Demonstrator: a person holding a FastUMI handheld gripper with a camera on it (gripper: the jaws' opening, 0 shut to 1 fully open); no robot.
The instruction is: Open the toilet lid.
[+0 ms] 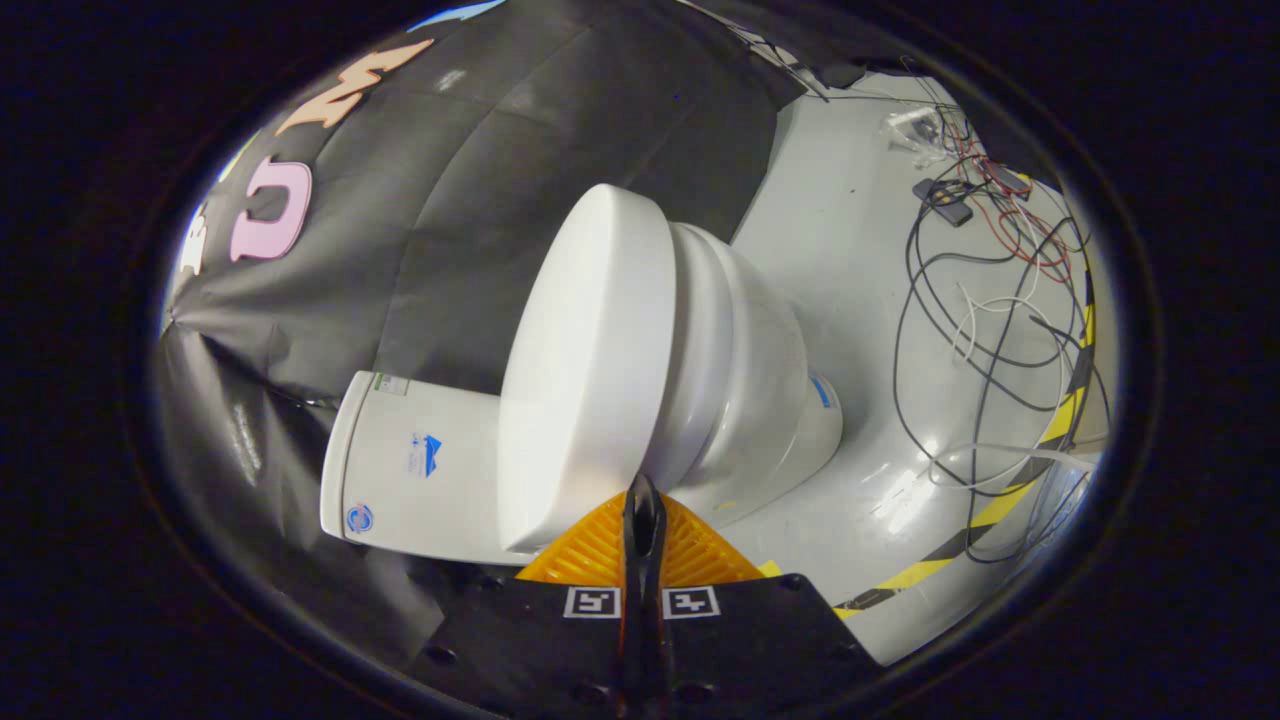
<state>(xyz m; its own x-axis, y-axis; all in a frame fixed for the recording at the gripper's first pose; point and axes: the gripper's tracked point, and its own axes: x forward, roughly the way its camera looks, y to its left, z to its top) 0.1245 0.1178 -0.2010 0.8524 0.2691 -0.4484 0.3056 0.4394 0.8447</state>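
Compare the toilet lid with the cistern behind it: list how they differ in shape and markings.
The toilet lid is a rounded, plain slab, lying closed on the bowl; the cistern is a boxy block with flat sides. The lid carries no markings, while the cistern bears small stickers. The lid lies just ahead of the shut tongs; the cistern sits beyond it against the booth wall. Both are glossy white.

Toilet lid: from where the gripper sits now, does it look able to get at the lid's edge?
Probably yes. The gripper has its fingers closed together, their tips right at the rim of the toilet lid, which lies shut over the bowl. Nothing stands between them.
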